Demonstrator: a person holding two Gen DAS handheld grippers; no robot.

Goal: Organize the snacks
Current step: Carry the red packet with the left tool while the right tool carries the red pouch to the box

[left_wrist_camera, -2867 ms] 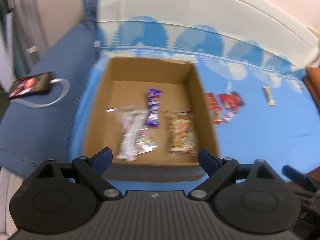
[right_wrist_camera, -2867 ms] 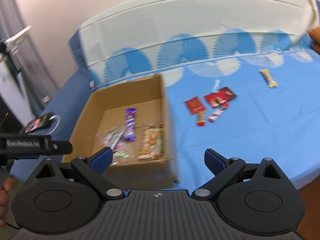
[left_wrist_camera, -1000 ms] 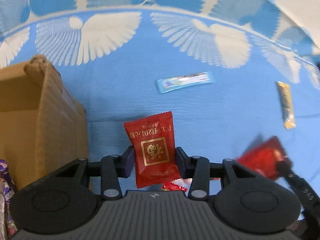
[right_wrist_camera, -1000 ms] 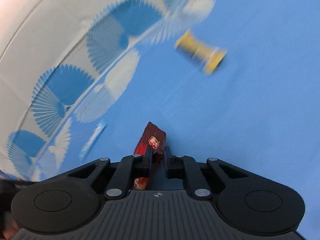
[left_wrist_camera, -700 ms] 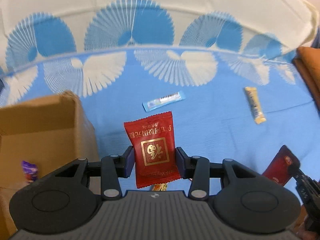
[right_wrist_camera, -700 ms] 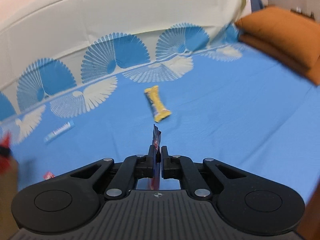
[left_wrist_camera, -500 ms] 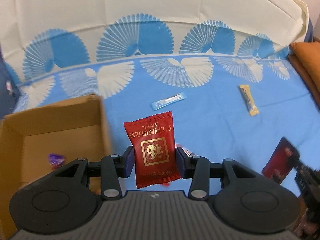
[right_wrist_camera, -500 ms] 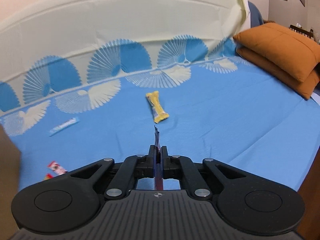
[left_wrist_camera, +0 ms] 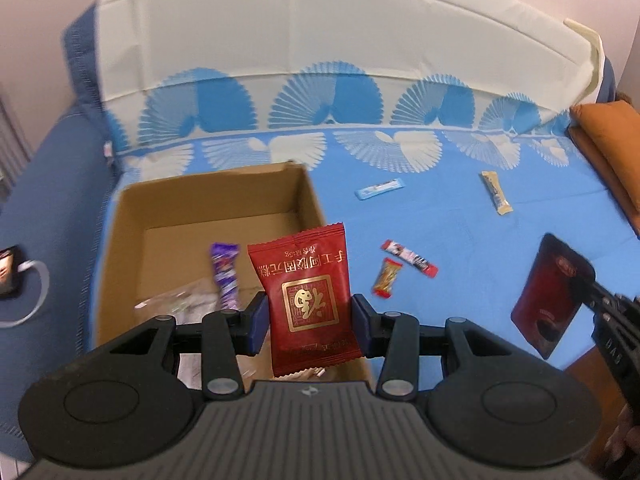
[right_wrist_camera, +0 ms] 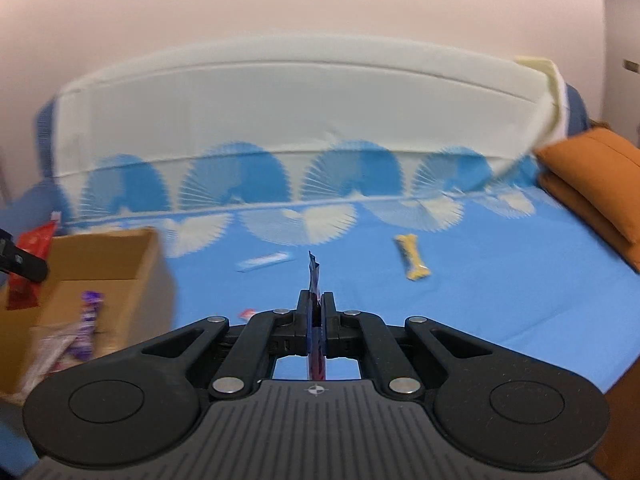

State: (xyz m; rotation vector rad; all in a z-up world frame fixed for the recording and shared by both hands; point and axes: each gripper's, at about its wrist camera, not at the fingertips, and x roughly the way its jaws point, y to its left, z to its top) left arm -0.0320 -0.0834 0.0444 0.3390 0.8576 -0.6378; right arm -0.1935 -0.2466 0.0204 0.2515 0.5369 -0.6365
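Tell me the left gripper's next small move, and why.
Probably ease the left gripper forward over the cardboard box, then release. It holds the red snack packet above the box's near edge, and the box already holds snacks such as the purple bar.

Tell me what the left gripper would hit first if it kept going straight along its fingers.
Probably the cardboard box: the left gripper, holding the red packet, points down over its right wall, though depth is unclear.

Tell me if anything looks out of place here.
Four small wrapped snacks lie loose on the blue bedsheet outside the brown cardboard box: pale blue stick, yellow bar, red-white stick, orange candy.
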